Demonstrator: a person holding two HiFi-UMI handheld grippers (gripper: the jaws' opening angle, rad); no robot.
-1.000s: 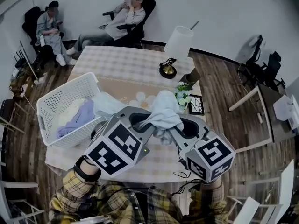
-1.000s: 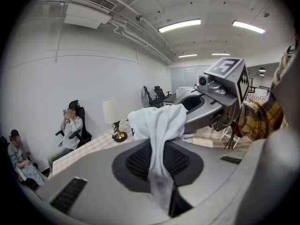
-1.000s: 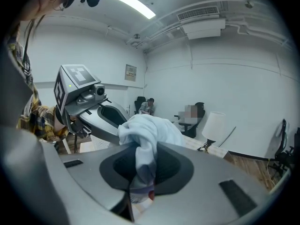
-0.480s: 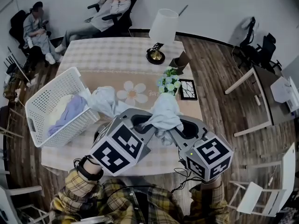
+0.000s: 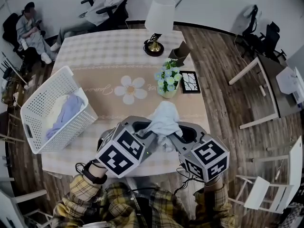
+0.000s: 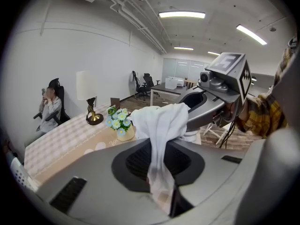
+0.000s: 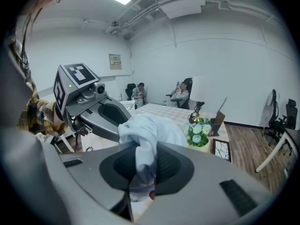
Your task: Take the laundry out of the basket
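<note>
**One garment out and pinched at two corners, more left in the basket**

The white garment (image 5: 164, 120) hangs bunched in the air over the near edge of the table (image 5: 104, 56), well clear of the basket (image 5: 33, 108) and just short of the flower pot (image 5: 166, 82). Both tools carry it. The left gripper (image 5: 142, 128) has its jaws nearly together on a fold of the cloth, which runs down into the narrow gap in the left gripper view (image 6: 161, 139). The right gripper (image 5: 186, 133) is pinched just as narrowly on another fold, as the right gripper view (image 7: 143, 139) shows.

Taking the piece at two separate points probably keeps it from trailing and lets it be spread or laid flat rather than dropped in a heap. The bare stretch of tablecloth in front of the person looks like the likely landing place.

The basket sits tilted at the table's left edge, within reach of the left hand. A lavender piece (image 5: 66, 115) and a cream one (image 5: 54, 109) are inside, so the task seems only partly done.
</note>
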